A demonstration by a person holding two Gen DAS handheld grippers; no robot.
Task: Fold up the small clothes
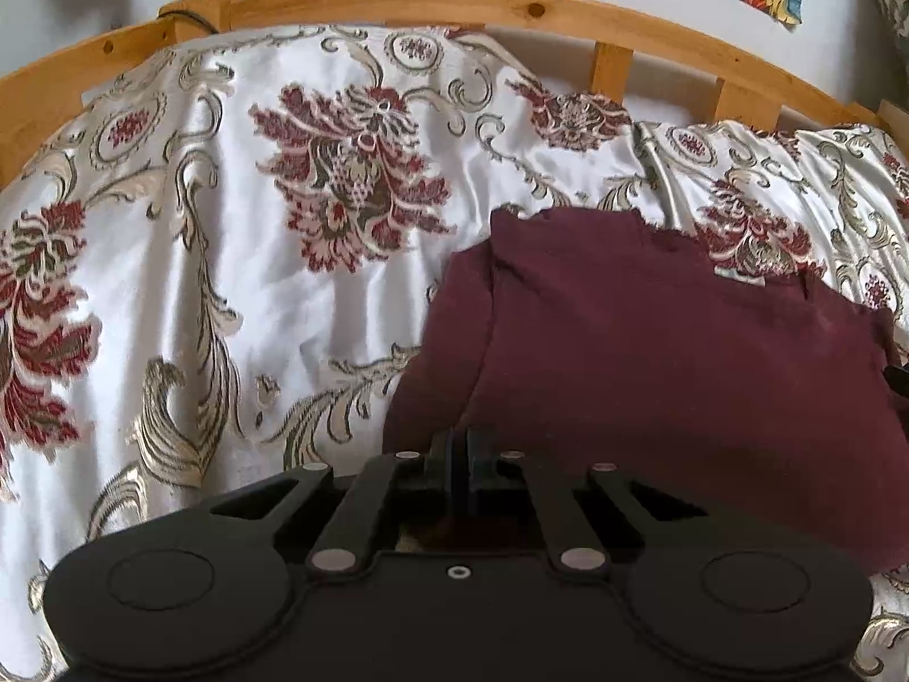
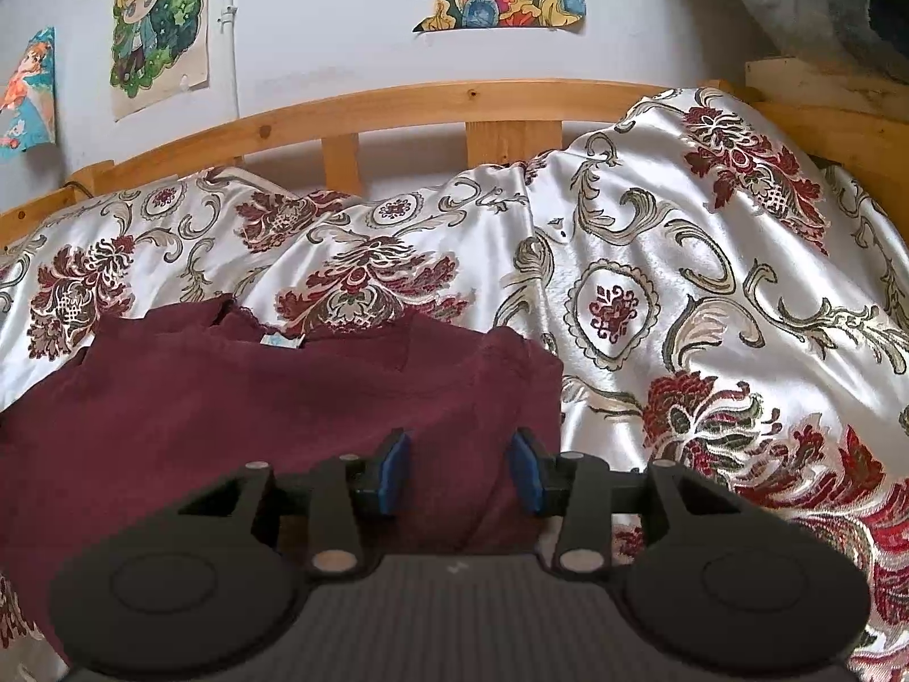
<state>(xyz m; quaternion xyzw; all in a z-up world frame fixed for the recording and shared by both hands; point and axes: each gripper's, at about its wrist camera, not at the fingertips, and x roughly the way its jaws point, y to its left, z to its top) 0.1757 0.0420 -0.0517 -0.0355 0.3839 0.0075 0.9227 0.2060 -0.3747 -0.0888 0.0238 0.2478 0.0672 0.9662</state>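
Closest to the left wrist camera, the left gripper (image 1: 459,457) is pointing down at the near edge of a maroon garment (image 1: 653,341), its jaws pressed together; whether a pinch of the cloth is caught between them cannot be told, as the tips are meeting right at the fabric's edge. Nearest the right wrist camera, the right gripper (image 2: 459,469) is hovering with its blue-padded jaws standing apart, nothing pressed between them, and the same maroon garment (image 2: 272,398) is lying beneath and just beyond them. This garment is resting partly folded on a white satin bedspread (image 1: 227,284) with red flowers and grey-gold scrolls, a pale label showing at its far neckline. Beyond the bedspread, a pine bed rail (image 2: 426,102) is curving across both views, and colourful drawings (image 2: 159,28) are hanging on the pale wall behind. Judging from this, the fold looks mid-way. Risks ahead: the slippery satin may be letting the garment slide when one side is pulled, skewing the fold; the open right jaws could also close on the bedspread along with the cloth, dragging both.
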